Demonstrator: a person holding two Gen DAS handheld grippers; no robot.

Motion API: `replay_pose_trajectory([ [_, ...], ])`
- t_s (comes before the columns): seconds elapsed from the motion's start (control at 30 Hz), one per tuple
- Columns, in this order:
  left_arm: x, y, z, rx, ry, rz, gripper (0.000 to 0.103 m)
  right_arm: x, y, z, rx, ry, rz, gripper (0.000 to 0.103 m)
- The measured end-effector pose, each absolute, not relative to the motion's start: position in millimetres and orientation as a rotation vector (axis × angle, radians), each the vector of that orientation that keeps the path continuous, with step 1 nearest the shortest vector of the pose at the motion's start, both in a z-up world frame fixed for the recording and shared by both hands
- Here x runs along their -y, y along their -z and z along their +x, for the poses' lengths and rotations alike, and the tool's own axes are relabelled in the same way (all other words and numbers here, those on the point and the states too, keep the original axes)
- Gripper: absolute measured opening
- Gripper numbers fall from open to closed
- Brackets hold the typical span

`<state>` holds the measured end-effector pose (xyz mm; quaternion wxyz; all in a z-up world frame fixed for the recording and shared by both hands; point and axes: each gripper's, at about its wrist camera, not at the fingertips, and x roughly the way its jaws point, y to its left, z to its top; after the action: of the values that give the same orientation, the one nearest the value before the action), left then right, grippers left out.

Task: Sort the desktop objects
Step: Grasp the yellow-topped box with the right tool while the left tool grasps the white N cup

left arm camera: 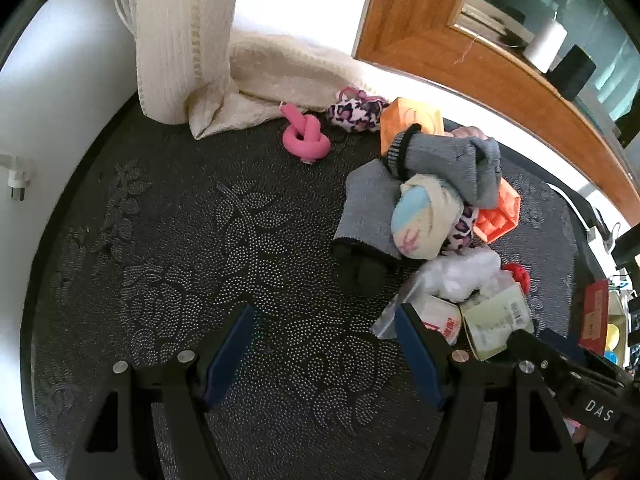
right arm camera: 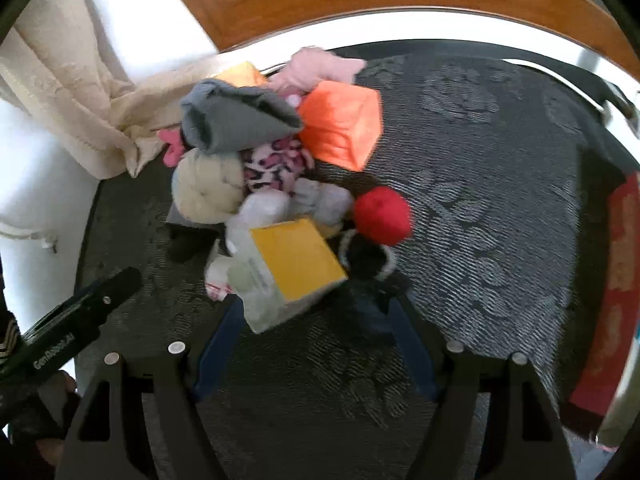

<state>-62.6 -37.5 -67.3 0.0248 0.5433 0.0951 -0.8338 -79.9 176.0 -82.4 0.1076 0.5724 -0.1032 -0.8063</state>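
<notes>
Mixed pile heaped on worktop, pink knot apart behind it; L tool wide open, empty; R tool open astride yellow box, likely for grasp

Dark patterned tablecloth: lying bare on the left, offering open passage. Piled clutter is crowding the right half. Pink knot and cream curtain are blocking the rear. Red edge item, possibly a box, is bounding the far right.
</notes>
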Motion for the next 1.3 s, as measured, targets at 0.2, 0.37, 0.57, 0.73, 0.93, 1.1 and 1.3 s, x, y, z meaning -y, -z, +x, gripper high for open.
replay_pose_trajectory([
  [0.2, 37, 75, -68, -0.285, 2.570, 1.708, 0.075, -164, 88, -94, 0.201, 2.429, 1.649, 0.095],
  [0.37, 34, 80, -69, -0.277, 2.563, 1.731, 0.075, -159, 94, -96, 0.109, 2.470, 1.661, 0.095],
  [0.57, 26, 83, -65, -0.263, 2.570, 1.756, 0.075, -166, 81, -80, 0.139, 2.447, 1.608, 0.060],
  [0.73, 1, 85, -63, -0.208, 2.628, 1.794, 0.075, -186, 64, -67, 0.200, 2.468, 1.585, 0.055],
  [0.93, -31, 98, -66, -0.121, 2.675, 1.827, 0.075, -219, 45, -49, 0.287, 2.535, 1.557, 0.055],
  [1.1, -49, 117, -73, -0.095, 2.685, 1.860, 0.075, -243, 35, -41, 0.339, 2.599, 1.549, 0.054],
  [1.3, -47, 133, -85, -0.149, 2.657, 1.827, 0.058, -275, 26, -17, 0.397, 2.658, 1.545, 0.054],
])
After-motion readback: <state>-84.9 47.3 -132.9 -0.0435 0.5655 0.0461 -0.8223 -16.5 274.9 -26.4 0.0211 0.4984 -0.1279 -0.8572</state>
